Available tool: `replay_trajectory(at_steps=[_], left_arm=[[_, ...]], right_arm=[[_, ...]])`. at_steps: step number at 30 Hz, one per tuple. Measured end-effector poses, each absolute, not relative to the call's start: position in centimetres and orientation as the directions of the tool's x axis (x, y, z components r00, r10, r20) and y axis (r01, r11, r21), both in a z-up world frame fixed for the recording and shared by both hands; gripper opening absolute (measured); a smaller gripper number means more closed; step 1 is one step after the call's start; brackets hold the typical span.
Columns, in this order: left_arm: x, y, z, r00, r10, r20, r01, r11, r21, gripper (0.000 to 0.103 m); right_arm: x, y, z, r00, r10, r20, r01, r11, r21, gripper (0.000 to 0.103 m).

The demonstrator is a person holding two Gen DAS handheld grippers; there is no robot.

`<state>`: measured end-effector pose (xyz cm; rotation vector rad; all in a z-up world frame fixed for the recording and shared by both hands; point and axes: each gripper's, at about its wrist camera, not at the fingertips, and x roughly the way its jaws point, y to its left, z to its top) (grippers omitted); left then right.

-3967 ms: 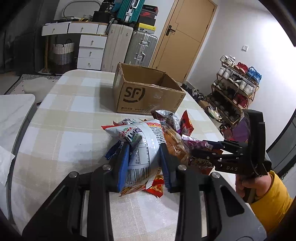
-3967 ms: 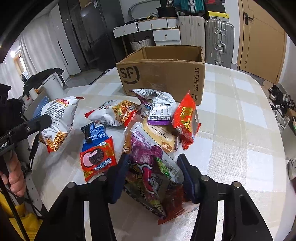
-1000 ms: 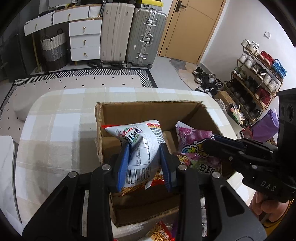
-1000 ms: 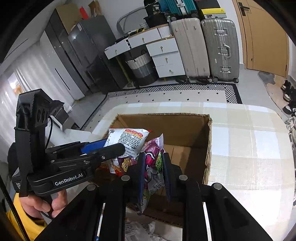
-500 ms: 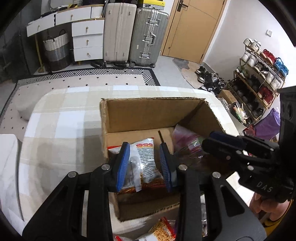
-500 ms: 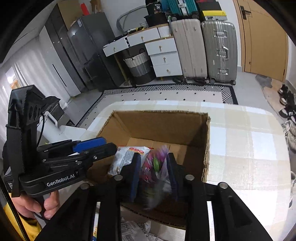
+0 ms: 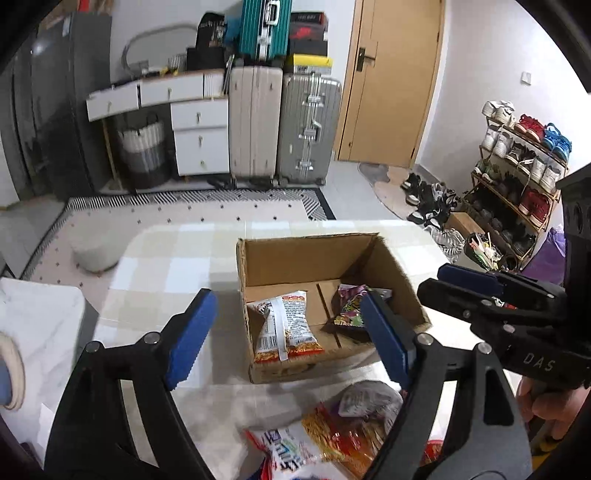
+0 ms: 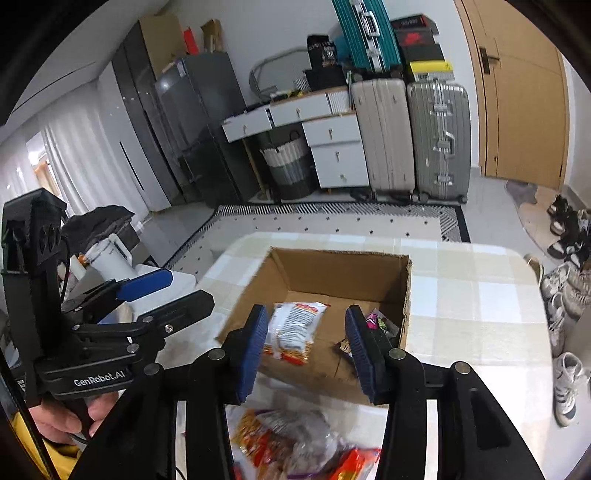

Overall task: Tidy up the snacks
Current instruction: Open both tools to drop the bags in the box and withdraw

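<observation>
Hovered above cardboard box (image 7: 314,258): left gripper (image 7: 286,338) and right gripper (image 8: 306,349) both opening, empty; loose snack packets (image 8: 295,443) piled beneath.

A beige-and-white check is shown on the tabletop (image 7: 177,258). The cardboard box (image 7: 310,254) is seen in brown. A teal suitcase (image 7: 264,26) is set against a white wall.

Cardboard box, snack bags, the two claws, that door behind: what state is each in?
Cardboard box: open-topped, upright.
White snack bag: lying inside the box.
Purple snack bag: lying inside the box.
Snack pile: loose on the table.
Left gripper: opening, empty.
Right gripper: opening, empty.
Door: closed.
</observation>
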<state>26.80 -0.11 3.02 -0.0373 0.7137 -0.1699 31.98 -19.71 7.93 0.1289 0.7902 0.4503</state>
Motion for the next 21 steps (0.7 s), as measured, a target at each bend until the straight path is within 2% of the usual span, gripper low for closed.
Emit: replay_trajectory(at_steps=[6,10,14,21], left_arm=[[20.9,-0.2,6.4,0.783,-0.156,-0.602,0.141,0.987,-0.073,0.082],[16.9,-0.1,8.7,0.812,-0.137,-0.567,0.130,0.990,-0.053,0.087],[12.3,0.3,10.7,0.848,-0.113,-0.517,0.105,0.994,-0.044,0.103],[2.8,1.5,12.5,0.881,-0.097,-0.463,0.092,0.995,-0.035,0.103]], right_arm=[[27.1,-19.9,11.3,0.661,0.453,-0.598,-0.358,0.891,0.279,0.052],[23.0,-20.1,13.4,0.695,0.461,-0.551,-0.376,0.887,0.268,0.072],[18.8,-20.5,15.3,0.727,0.493,-0.479,-0.408,0.870,0.276,0.086],[12.0,-21.2,16.9,0.768,0.490,-0.413,-0.414,0.871,0.264,0.099]])
